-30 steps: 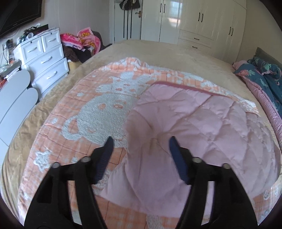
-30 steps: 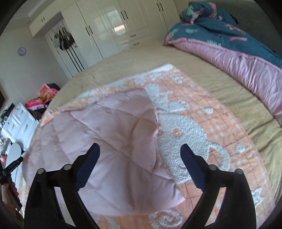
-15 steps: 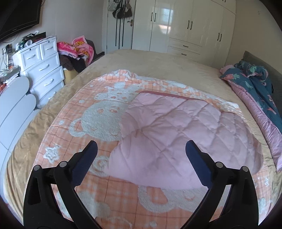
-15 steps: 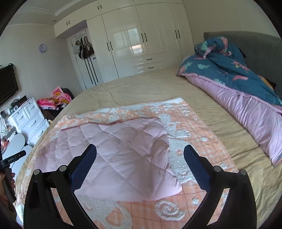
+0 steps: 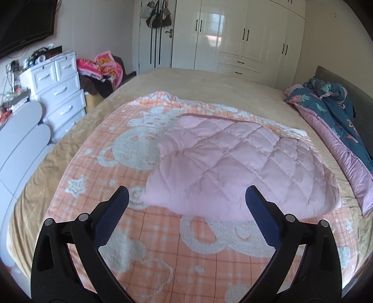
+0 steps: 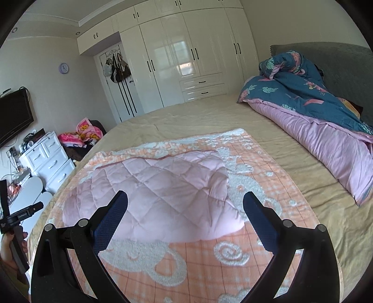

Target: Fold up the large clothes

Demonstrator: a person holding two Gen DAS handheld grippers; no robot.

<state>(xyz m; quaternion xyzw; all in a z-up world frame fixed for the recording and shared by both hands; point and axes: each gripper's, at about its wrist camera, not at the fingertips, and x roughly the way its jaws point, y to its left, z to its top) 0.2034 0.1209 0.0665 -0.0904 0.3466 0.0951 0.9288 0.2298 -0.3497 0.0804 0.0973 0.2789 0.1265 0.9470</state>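
Pink and quilted, the garment lies folded into a rough rectangle on an orange checked blanket with white bear figures, which is spread over the tan bed. From the left wrist, the left gripper hangs above the blanket's near part with its jaws spread wide and nothing between them; its blue pads frame the garment's near edge without touching it. A darker pink trim runs along the garment's far edge. Left of the bed stands a white dresser, with a heap of bright pink clothes just beside it. White wardrobes fill the far wall, and bags hang on a door. A teal and pink duvet is bunched along the bed's right side, well apart from the garment.

From the right wrist, the right gripper is likewise spread wide and empty, hovering over the blanket near the garment's near right corner. The garment lies flat with its right edge puffed up. The duvet lies against a grey headboard at right. At the left edge a hand grips the handle of the other gripper. A television and a small clock are on the left wall, with the wardrobes beyond the bed.
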